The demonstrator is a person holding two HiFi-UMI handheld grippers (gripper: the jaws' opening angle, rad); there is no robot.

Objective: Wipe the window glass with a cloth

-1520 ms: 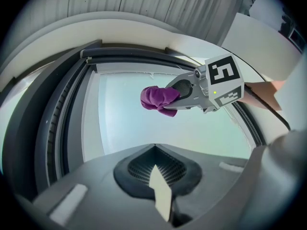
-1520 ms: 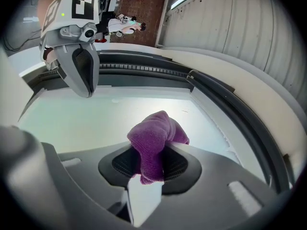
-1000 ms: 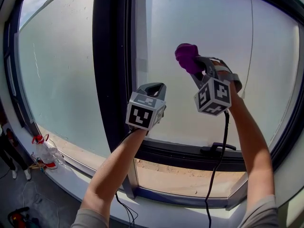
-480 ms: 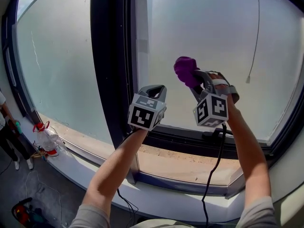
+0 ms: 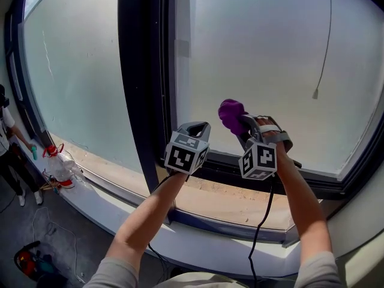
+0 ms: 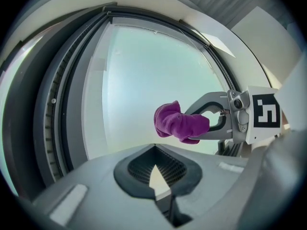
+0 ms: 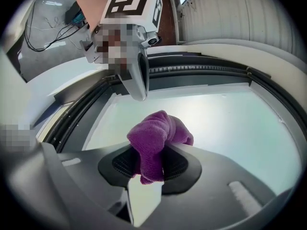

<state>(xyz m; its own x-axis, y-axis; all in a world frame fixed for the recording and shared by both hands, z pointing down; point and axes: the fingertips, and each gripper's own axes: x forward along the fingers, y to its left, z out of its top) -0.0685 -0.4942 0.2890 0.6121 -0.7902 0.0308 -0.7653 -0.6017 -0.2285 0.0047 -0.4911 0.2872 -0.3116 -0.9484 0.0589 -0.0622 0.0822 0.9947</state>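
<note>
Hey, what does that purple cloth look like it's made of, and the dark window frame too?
The purple cloth looks like a soft microfibre or fleecy fabric: fuzzy, nubby pile and limp, rounded folds. The window frame is probably coated metal: dark, smooth, with a slight sheen and crisp straight edges. It could also be plastic.

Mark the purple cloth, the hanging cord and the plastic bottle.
purple cloth (image 5: 231, 115), head view, its bunched middle.
hanging cord (image 5: 314, 93), head view, the weight at its lower end.
plastic bottle (image 5: 60, 179), head view, its clear body.

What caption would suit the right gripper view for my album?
Right claw clamps a purple cloth in front of the window glass.
</note>
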